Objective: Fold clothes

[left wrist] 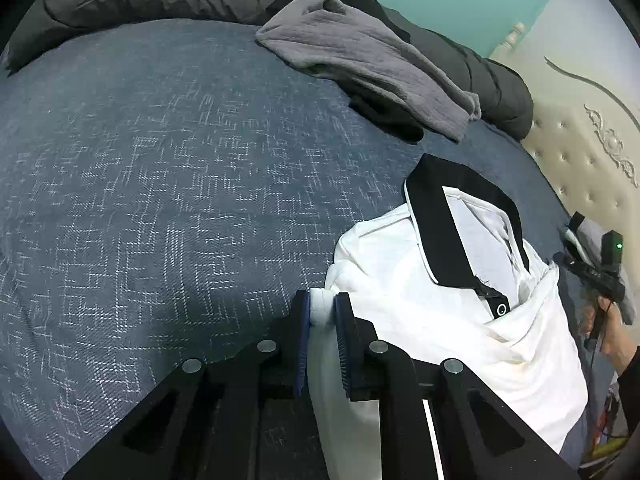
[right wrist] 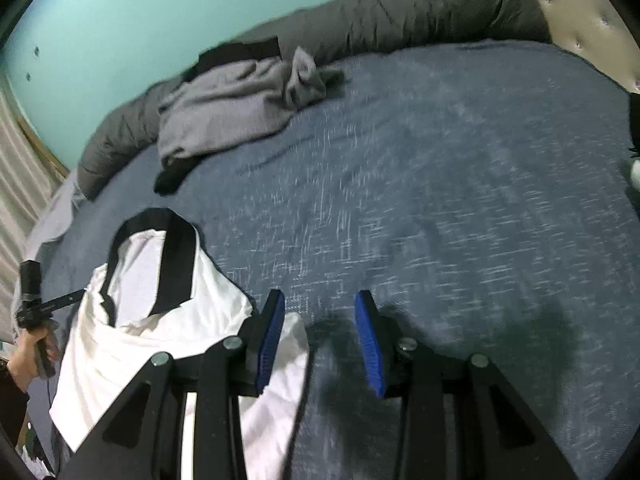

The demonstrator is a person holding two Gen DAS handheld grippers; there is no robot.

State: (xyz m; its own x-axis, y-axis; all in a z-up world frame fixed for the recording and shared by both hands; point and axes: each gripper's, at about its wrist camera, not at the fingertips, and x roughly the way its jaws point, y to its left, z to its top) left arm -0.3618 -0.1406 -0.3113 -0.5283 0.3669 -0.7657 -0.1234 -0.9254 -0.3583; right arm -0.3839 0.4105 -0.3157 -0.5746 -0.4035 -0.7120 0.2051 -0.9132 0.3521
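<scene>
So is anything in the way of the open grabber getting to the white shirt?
Nothing visible. The right gripper hangs open over bare blue bedspread, its left finger already beside the white shirt.

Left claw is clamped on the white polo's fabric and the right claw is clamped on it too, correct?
Half right. The left claw is shut on the white polo, but the right wrist view shows the right claw open, nothing between its pads.

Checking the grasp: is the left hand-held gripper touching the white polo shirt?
Touching: the left wrist view shows the left hand-held gripper pinching white polo shirt fabric.
</scene>
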